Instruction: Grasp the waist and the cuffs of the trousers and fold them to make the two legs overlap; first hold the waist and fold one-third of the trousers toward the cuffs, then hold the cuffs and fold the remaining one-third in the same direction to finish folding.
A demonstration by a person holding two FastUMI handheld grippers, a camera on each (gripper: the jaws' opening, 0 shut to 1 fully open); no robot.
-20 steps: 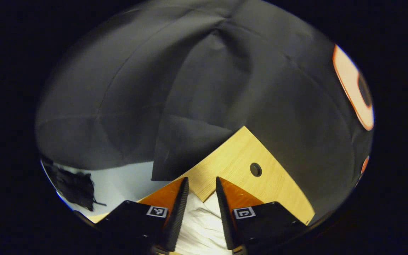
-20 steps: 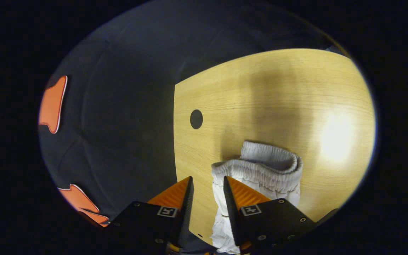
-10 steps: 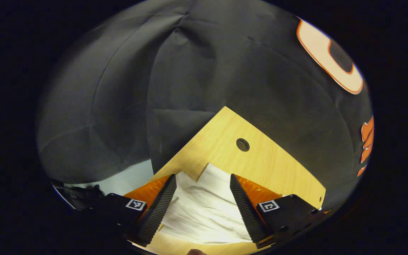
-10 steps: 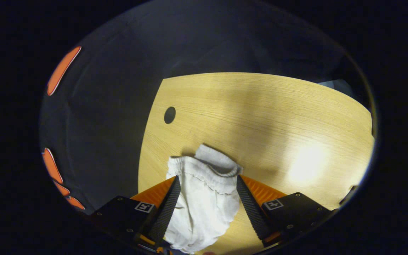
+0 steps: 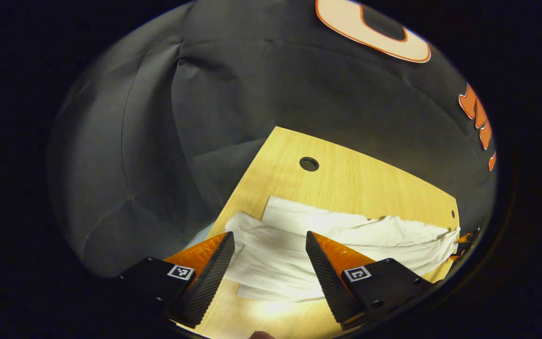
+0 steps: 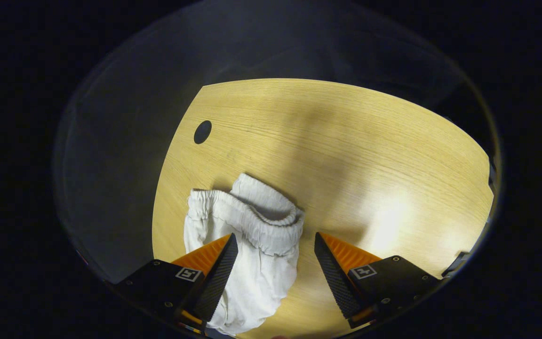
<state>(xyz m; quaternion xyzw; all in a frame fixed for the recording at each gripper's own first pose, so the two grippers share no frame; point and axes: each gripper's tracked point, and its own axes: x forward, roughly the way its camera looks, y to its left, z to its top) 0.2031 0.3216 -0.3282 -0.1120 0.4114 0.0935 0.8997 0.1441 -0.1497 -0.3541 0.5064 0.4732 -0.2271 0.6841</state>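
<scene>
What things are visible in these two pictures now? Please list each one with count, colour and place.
trousers: one pair, white, lying on the table; cuffs end in the left gripper view, elastic waist in the right gripper view.
table: one, light wood, under the trousers.
round hole: one, dark, in the table near its corner.
booth wall: black cloth, behind the table.
left gripper: one, fingers open, above the cuffs end, not pressing it.
right gripper: one, fingers open, above the waist.
</scene>
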